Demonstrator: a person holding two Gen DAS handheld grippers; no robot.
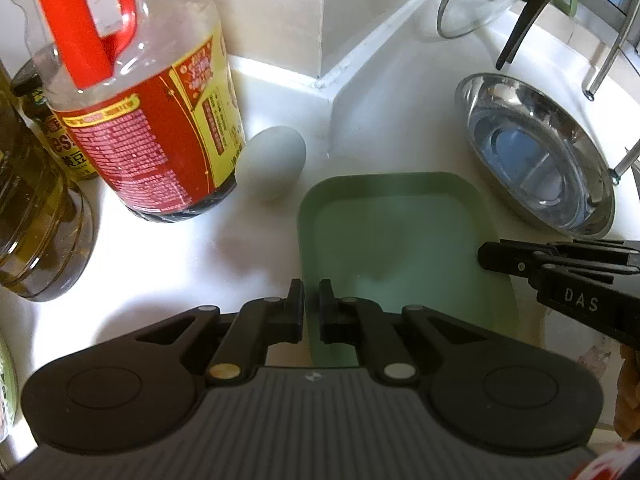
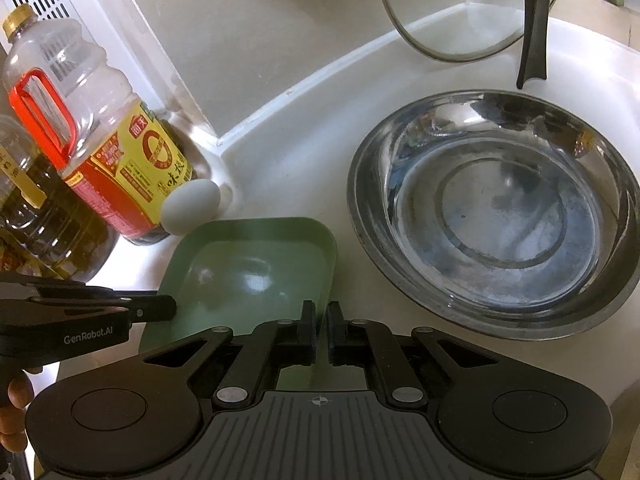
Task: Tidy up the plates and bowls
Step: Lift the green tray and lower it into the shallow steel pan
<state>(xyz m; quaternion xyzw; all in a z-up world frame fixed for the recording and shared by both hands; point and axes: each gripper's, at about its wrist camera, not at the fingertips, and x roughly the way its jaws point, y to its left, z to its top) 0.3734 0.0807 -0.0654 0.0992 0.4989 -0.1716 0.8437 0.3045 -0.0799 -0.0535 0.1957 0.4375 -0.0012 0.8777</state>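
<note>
The green plate [image 2: 248, 264] sits on the white counter [image 1: 180, 256], a shallow rectangular dish with rounded corners and a low raised rim. Both grippers are on it. The left gripper [image 1: 311, 304] has its jaws nearly closed over the plate's left rim, and the right gripper [image 2: 321, 322] is pinched the same way on the right rim; each seems to be clamping the edge, though the contact itself is hard to make out.

It looks like light, stiff plastic or melamine, glossy enough to slide in a weak pinch. The rim is the only sensible hold, and a grip on each long side should keep it level.

Just to its right lies a wide steel bowl [image 2: 500, 216], close but apart, shiny and probably light too. An egg [image 2: 191, 207] rests near the plate's far corner, against a soy bottle [image 2: 116, 160]; that is the fragile neighbour to mind. Oil bottles [image 1: 36, 216] stand further left, and a glass lid [image 2: 460, 8] leans on the wall behind.
</note>
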